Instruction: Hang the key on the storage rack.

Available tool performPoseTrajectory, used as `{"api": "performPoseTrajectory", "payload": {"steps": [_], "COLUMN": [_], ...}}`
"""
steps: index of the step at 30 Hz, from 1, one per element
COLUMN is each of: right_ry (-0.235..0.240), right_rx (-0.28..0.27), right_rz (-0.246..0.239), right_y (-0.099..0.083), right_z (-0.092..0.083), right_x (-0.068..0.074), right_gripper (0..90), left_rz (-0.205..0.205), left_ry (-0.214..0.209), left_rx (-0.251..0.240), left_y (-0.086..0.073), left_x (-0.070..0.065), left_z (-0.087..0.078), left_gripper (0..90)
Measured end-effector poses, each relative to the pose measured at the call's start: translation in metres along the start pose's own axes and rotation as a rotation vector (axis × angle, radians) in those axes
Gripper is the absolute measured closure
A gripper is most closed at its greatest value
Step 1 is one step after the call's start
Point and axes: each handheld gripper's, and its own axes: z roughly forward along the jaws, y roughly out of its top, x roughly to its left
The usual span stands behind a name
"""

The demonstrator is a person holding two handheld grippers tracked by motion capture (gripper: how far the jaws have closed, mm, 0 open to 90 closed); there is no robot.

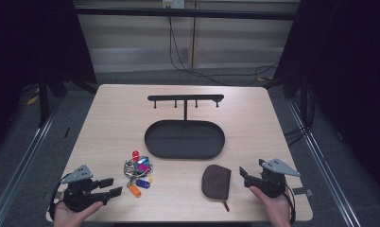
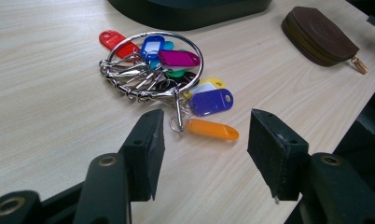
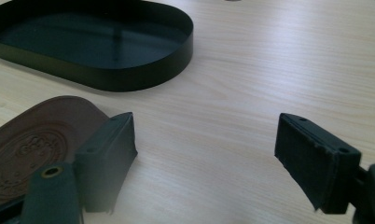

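Table (image 1: 117, 118): 1, light wood, rounded corners.
Tray (image 1: 185, 139): 1, black oval, at table centre; in right gripper view (image 3: 129, 77) it sits at 11 o'clock beyond the jaws.
Hook rack (image 1: 185, 99): 1, black bar on a single post, 4 short pegs hanging under it, stands at 12 o'clock edge of tray.
Key ring (image 1: 138, 171): 1 big metal ring w/ bunch of coloured plastic tags, red, blue, magenta, purple, yellow, orange among them; lies at 8 o'clock of tray, apart from it. In left gripper view (image 2: 169, 74) orange tag is nearest the jaws.
Pouch (image 1: 216, 181): 1, brown zip pouch w/ embossed round mark, at 5 o'clock of tray; zip pull points to near table edge.
Left gripper (image 1: 109, 187): jaws wide apart, holding nothing, low near table at 8 o'clock of key ring, aimed at it (image 2: 202, 149).
Right gripper (image 1: 244, 176): jaws wide apart, nothing betw. them, just at 3 o'clock of pouch; left jaw sits near pouch edge (image 3: 205, 149), contact unclear.
Hands: 2, one per gripper, at near edge.
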Motion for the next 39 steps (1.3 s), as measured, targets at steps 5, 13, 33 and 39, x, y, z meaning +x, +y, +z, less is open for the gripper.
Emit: {"api": "performPoseTrajectory", "payload": {"steps": [5,13,33,39], "right_ry": [0.045,0.105,0.141,0.156], "right_rx": [0.004,-0.013,-0.001,0.029], "right_rz": [-0.003,-0.012,0.058,0.067], "right_y": [0.002,0.003,0.003,0.003], "right_z": [-0.003,-0.009,-0.013,-0.012], "right_x": [0.002,0.012,0.009,0.009], "right_gripper": [19.3,20.1,23.6,23.6], "left_rz": [-0.019,-0.020,0.030,0.056], "left_ry": [-0.032,-0.013,0.013,-0.002], "left_rx": [0.016,0.037,0.117,0.153], "left_y": [0.001,0.002,0.035,0.050], "left_x": [0.001,-0.003,-0.007,-0.006], "left_z": [0.003,0.005,0.006,0.014], "left_gripper": [46.5,52.5,56.3,60.6]}}
